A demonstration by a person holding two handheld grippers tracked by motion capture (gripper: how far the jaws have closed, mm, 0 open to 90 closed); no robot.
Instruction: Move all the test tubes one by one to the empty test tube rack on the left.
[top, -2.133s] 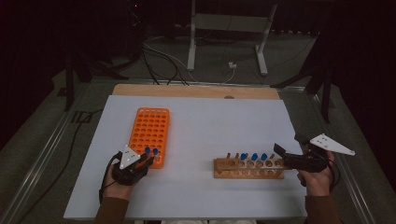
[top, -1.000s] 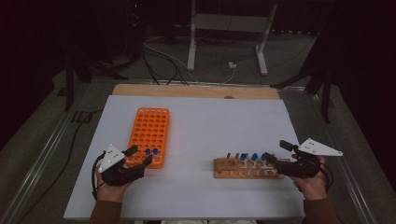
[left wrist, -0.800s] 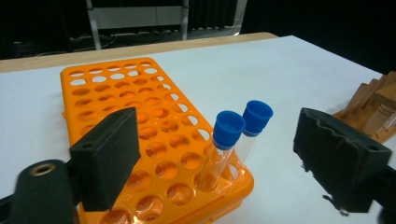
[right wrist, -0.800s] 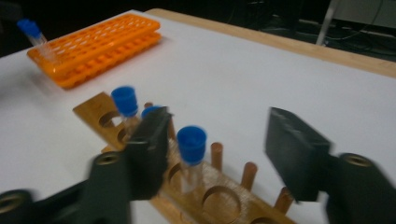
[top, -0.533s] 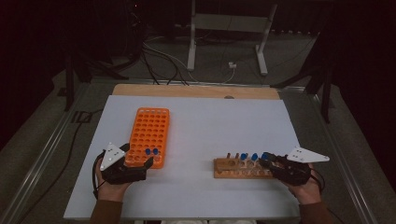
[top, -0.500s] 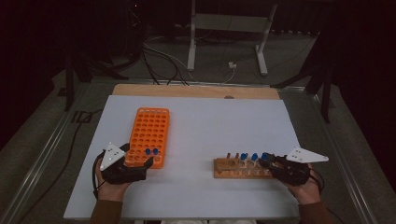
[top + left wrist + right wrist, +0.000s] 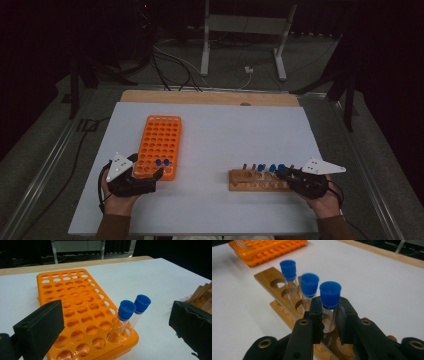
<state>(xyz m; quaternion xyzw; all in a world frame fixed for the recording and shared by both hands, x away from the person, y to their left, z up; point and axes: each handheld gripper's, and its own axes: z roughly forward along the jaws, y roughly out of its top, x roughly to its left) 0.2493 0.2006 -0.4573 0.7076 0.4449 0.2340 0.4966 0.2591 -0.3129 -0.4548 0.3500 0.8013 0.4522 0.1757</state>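
Now right gripper [image 7: 327, 315] clamps a blue-capped tube [image 7: 329, 302] (upright) in wooden rack [image 7: 267, 276].

A white desk [image 7: 225, 145] spreads across the middle of the high view, with a wooden strip [image 7: 210, 98] along its far edge. Beyond it, at upper centre, a grey metal stand [image 7: 245, 35] rests on dark floor, cables [image 7: 175, 60] trailing beside it. A metal rail [image 7: 47, 165] runs down the left.
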